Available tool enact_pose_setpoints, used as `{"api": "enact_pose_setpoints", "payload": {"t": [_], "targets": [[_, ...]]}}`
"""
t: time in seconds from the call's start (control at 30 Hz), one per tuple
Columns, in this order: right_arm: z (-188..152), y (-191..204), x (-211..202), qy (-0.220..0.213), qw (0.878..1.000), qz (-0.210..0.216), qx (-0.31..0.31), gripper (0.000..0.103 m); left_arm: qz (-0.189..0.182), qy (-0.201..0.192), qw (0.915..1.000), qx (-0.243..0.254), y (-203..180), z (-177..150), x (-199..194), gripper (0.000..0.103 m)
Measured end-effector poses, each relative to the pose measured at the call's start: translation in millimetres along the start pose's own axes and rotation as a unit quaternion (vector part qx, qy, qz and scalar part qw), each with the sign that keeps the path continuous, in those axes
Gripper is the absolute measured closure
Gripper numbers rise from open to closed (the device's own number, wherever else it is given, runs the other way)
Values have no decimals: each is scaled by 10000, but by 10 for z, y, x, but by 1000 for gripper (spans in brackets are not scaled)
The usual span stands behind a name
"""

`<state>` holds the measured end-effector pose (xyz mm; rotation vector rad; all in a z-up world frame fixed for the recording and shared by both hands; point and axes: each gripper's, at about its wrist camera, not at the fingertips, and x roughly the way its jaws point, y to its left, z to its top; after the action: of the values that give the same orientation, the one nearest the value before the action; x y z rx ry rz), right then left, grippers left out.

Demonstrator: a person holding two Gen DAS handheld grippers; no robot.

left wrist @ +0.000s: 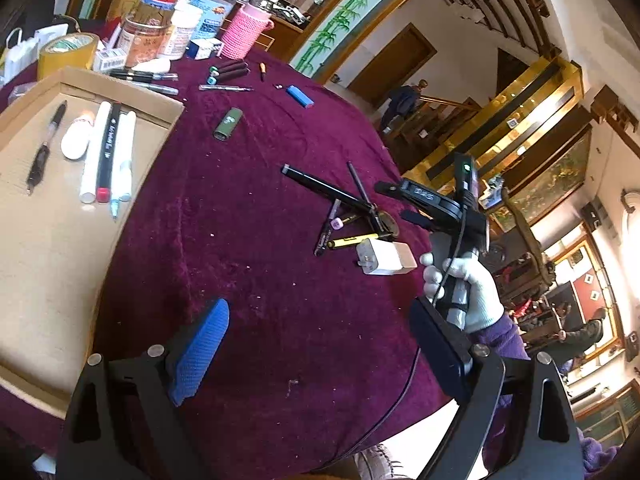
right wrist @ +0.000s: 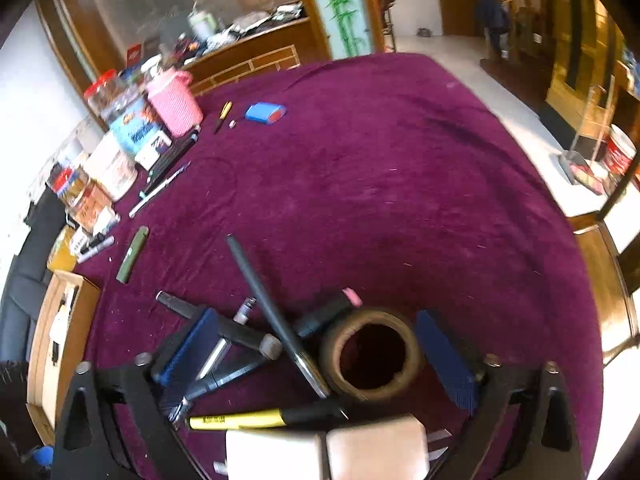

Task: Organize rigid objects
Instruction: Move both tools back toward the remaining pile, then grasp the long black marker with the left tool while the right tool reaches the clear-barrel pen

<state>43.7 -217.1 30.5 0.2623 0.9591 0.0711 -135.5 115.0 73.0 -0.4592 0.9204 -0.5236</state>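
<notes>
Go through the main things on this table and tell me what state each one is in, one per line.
Left gripper: open, fingers empty.
Right gripper: open, straddling the brown tape roll, not pressing it.
Brown tape roll: standing on end, hole up.
Shallow cardboard box: open, pens lying inside.
White charger block: lying flat, unplugged.
Green lighter: lying on cloth.

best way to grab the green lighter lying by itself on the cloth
Grip the green lighter across its narrow width near the middle, coming from above. It lies flat and alone on the purple cloth, long sides free, so open jaws can straddle it; left gripper is open and nearer.
</notes>
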Motion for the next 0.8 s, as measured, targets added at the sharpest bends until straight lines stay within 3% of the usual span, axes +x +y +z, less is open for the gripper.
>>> {"api": "enact_pose_setpoints", "payload": {"t": [0.07, 0.2, 0.33, 0.4, 0.47, 0.53, 0.6, 0.7, 0.8], "targets": [[-21, 98, 65, 91, 9998, 5, -150, 36, 80, -25, 10000, 21, 8, -14, -29, 12], [14, 248, 248, 248, 9993, -41, -288, 43, 67, 109, 9999, -99, 50, -10, 13, 12], [-104, 607, 340, 836, 9898, 1101, -358, 44, 55, 193, 9997, -160, 100, -28, 63, 12], [-221, 855, 300, 1118, 9737, 1879, -640, 43, 66, 230, 9996, -177, 126, -29, 78, 12], [-278, 941, 226, 1191, 9616, 2376, -690, 43, 71, 286, 9994, -183, 155, -28, 102, 12], [-271, 914, 114, 969, 9622, 2474, -600, 43, 93, 352, 9992, -189, 191, -35, 145, 12], [-208, 790, -3, 429, 9767, 2041, -511, 43, 138, 449, 9987, -203, 214, -32, 208, 12], [-172, 491, -83, -296, 9879, 1514, -176, 32, 271, 570, 9979, -176, 220, -8, 308, 12], [-242, 228, -96, -799, 9861, 1445, 176, 26, 577, 566, 9967, -45, 205, 50, 385, 12]]}}
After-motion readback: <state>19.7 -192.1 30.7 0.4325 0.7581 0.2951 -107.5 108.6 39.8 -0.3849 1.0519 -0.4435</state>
